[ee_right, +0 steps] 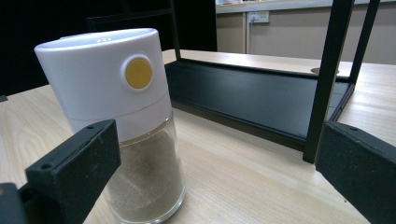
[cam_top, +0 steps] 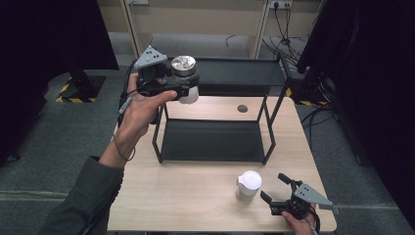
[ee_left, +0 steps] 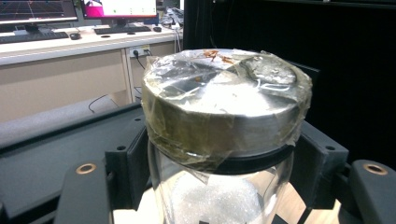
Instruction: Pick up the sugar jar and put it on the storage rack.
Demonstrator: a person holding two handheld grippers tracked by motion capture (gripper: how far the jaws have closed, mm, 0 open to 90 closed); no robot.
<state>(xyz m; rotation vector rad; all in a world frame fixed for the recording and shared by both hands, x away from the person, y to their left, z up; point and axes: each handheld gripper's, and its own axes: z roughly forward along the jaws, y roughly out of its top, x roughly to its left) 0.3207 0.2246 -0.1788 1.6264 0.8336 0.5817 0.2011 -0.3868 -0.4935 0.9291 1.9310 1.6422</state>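
Left tongs (cam_top: 188, 88) pinch glass jar (ee_left: 219, 186) w/ taped steel lid above rack's (cam_top: 215, 142) far-left top shelf: lower level, then release; right tongs (cam_top: 276, 188) spread near white-capped shaker (cam_top: 248, 185), worktop front.

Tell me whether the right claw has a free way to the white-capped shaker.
Probably yes. The right claw is open just beside the shaker on the table, and nothing stands between them; the rack sits farther back.

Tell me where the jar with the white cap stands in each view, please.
High view: white-capped jar low on the table, right of centre, beside the right gripper.
Left gripper view: not in it.
Right gripper view: left of centre, near the left finger.
Shared landmark: black rack.
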